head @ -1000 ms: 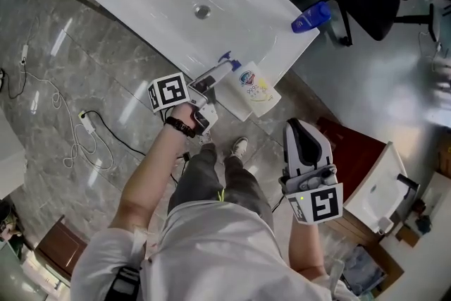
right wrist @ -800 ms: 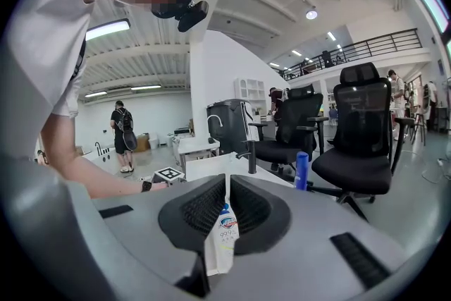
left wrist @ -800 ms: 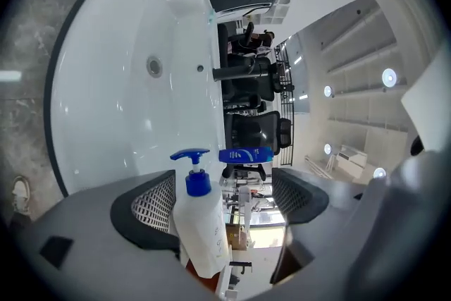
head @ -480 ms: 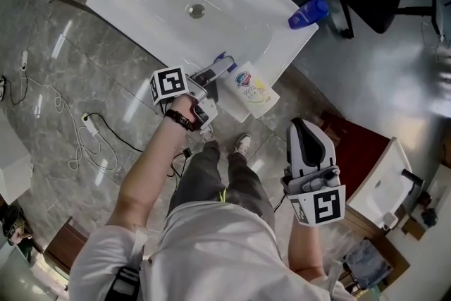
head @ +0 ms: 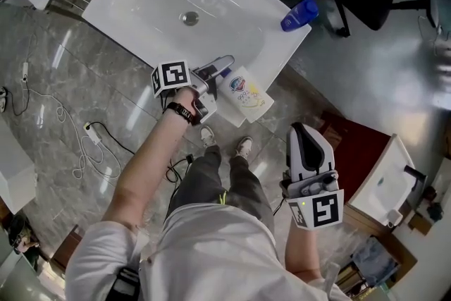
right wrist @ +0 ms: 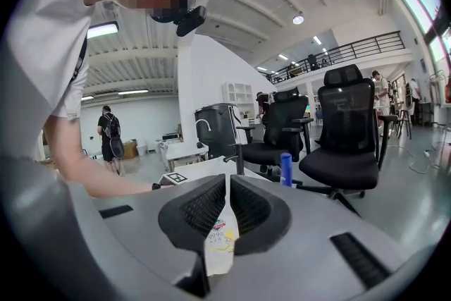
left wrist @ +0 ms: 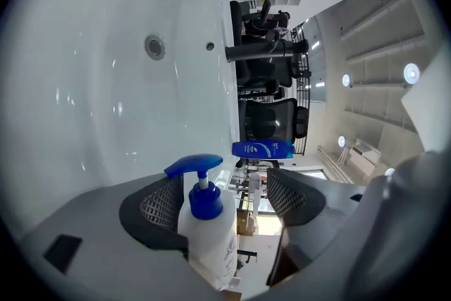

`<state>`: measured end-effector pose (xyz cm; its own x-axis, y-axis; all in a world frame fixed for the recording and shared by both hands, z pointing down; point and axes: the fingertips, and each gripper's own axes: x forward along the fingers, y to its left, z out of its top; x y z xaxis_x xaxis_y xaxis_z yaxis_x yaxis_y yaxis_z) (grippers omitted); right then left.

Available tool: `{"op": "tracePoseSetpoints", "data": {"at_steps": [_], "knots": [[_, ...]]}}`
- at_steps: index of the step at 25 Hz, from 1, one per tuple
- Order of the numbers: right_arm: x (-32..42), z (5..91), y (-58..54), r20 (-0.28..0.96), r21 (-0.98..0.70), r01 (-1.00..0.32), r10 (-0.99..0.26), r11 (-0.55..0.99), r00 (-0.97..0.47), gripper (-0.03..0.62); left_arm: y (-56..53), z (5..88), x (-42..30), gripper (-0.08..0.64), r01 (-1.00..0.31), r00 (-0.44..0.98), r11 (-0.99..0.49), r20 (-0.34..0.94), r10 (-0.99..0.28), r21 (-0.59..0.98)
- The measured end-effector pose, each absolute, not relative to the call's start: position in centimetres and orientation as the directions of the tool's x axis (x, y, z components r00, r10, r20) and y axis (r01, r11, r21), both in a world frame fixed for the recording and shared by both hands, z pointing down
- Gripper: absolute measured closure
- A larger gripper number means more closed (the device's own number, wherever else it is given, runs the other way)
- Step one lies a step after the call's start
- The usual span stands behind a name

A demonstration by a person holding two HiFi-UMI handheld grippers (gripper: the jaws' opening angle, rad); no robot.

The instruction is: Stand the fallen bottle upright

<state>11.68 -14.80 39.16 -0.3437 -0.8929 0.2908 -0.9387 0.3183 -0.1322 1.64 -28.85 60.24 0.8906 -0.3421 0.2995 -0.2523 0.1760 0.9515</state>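
- Your left gripper (head: 218, 71) is at the near corner of the sink (head: 134, 7), with its jaws spread wide apart.
- The bottle (head: 245, 92) lies on its side on that corner. Its blue pump (left wrist: 194, 167) points toward the basin, and its base juts past the sink's edge toward you.
- The bottle's neck sits between the left jaws. It touches one pad (left wrist: 161, 202), the one nearer the sink top, and a clear gap shows to the other pad (left wrist: 285, 190), so the jaws are not clamped on it.
- Your right gripper (head: 306, 132) hangs in front of your body, well apart from the sink, and points toward the bottle. Its jaws are pressed together with only a thin slit between them and nothing gripped.
- A blue bottle (head: 299, 13) stands at the sink's far corner, well apart from the white one.
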Motion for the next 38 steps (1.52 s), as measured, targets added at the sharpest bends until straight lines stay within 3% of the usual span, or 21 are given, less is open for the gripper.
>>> {"op": "tracePoseSetpoints", "data": {"at_steps": [4, 6, 10, 26, 38], "knots": [[12.8, 39.3, -14.5, 0.293, -0.136, -0.945, -0.899, 0.298, -0.326, 0.546, -28.7, 60.9, 2.1, 0.26, -0.278, 0.888, 0.165, 0.319, -0.332, 0.946], [13.1, 39.6, -14.5, 0.296, -0.142, -0.946, -0.899, 0.292, -0.322, 0.546, -28.8, 61.0, 2.1, 0.276, -0.279, 0.886, 0.163, 0.32, -0.336, 0.946], [13.1, 39.9, -14.4, 0.299, -0.151, -0.944, -0.897, 0.293, -0.326, 0.546, -28.6, 61.5, 2.0, 0.404, -0.318, 0.877, 0.141, 0.347, -0.333, 0.938], [12.5, 40.9, -13.9, 0.295, -0.172, -0.926, -0.879, 0.336, -0.374, 0.546, -28.8, 60.6, 0.0, 0.413, -0.305, 0.831, 0.071, 0.302, -0.468, 0.95], [10.9, 39.7, -13.1, 0.249, -0.172, -0.901, -0.867, 0.398, -0.431, 0.546, -28.8, 53.5, -1.8, 0.416, -0.434, 0.78, -0.231, 0.234, -0.581, 0.871]]}}
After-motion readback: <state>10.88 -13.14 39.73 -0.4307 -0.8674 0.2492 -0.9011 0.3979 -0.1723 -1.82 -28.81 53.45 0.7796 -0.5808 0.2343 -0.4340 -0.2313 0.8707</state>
